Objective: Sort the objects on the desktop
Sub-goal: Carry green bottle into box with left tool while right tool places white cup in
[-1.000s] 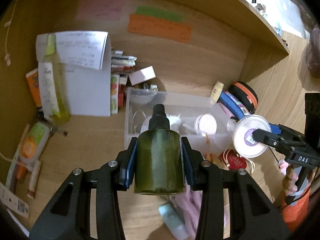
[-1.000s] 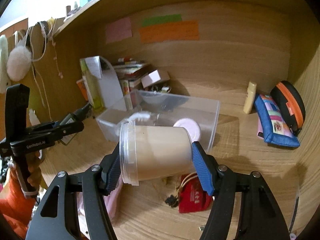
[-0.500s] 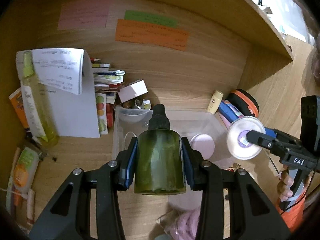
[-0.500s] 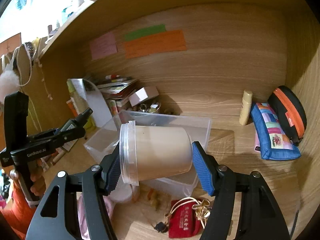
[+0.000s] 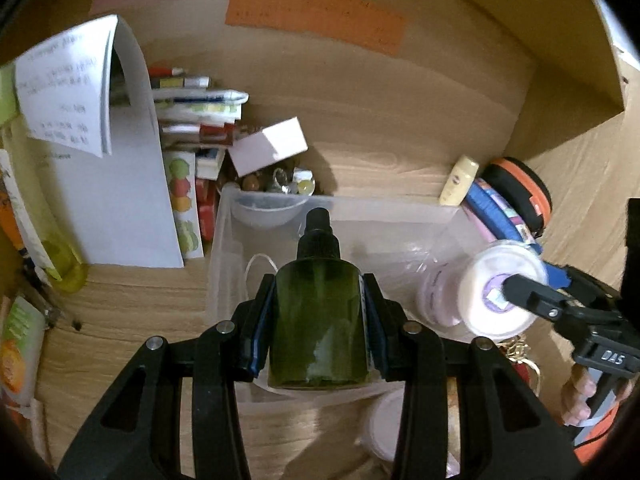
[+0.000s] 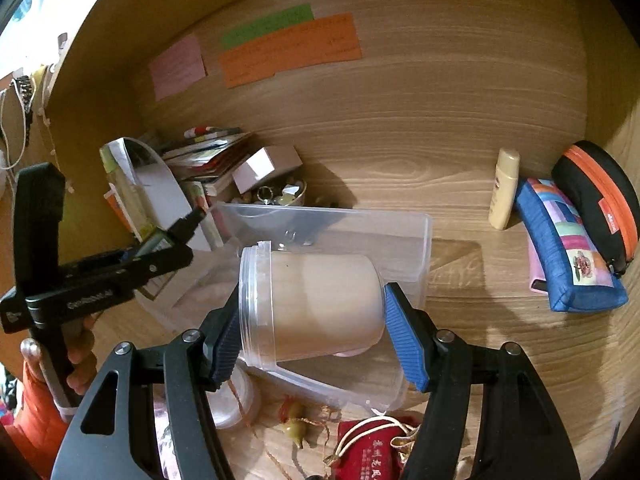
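Left hand-held gripper (image 5: 318,312): clamped on the green spray bottle (image 5: 318,320), held over the clear bin (image 5: 400,210) near the bench's back edge.
Bottle axis: long axis runs away from the camera, black nozzle toward the back wall.
Right hand-held gripper (image 6: 316,326): holding the cream jar (image 6: 320,306), also over the bin.
Jar axis: lying sideways, lid end to the left.
Progress: neither item released yet; red pouch (image 6: 372,452) and trinkets remain loose at the bench's front edge.
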Demonstrator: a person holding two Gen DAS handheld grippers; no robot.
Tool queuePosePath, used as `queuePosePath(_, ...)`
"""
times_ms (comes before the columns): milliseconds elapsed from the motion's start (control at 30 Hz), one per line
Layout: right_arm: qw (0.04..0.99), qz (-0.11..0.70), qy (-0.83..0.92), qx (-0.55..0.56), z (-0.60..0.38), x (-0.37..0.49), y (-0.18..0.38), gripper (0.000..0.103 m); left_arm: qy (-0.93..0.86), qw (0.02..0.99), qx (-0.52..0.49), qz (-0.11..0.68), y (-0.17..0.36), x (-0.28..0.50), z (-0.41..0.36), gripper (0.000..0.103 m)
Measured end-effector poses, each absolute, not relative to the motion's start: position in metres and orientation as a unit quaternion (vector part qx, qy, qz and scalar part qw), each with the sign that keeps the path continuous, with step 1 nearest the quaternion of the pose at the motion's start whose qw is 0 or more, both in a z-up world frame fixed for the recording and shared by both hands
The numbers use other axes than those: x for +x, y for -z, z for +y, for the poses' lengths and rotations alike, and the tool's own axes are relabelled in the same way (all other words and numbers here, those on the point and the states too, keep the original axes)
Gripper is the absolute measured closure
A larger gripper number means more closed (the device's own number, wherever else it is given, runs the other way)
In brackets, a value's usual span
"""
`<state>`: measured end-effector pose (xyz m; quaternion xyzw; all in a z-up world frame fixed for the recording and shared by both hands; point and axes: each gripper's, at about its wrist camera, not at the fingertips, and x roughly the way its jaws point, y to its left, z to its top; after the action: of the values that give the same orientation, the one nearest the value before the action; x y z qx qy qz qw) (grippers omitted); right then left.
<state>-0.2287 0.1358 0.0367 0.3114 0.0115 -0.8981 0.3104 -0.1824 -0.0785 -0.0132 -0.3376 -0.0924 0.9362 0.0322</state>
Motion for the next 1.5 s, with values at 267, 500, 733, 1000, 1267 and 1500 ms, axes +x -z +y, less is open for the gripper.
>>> queuePosePath(267, 0.28, 0.035, 0.907, 0.313, 0.13, -0.231, -0.031, 0.041, -0.934, 0.015, -0.347, -0.08, 0.023, -0.184, -0.079, 0.062)
queuePosePath(500, 0.262, 0.047, 0.905, 0.332, 0.126, -0.236, -0.02, 0.041, -0.934, 0.006, -0.356, -0.042, 0.028, -0.184, -0.065, 0.062)
queuePosePath(733, 0.25, 0.079, 0.907, 0.328, 0.118, -0.235, -0.015, 0.041, -0.935, 0.008, -0.353, -0.041, 0.028, -0.182, -0.065, 0.056)
queuePosePath(1000, 0.243, 0.104, 0.909, 0.323, 0.112, -0.232, -0.012, 0.039, -0.94, 0.02, -0.337, -0.037, 0.023, -0.176, -0.061, 0.037)
queuePosePath(1267, 0.257, 0.101, 0.909, 0.313, 0.112, -0.227, -0.016, 0.036, -0.945, 0.017, -0.325, -0.031, 0.011, -0.166, -0.057, 0.03)
queuePosePath(1500, 0.259, 0.12, 0.918, 0.274, 0.11, -0.205, -0.033, 0.027, -0.953, -0.004, -0.303, -0.023, -0.011, -0.144, -0.051, 0.01)
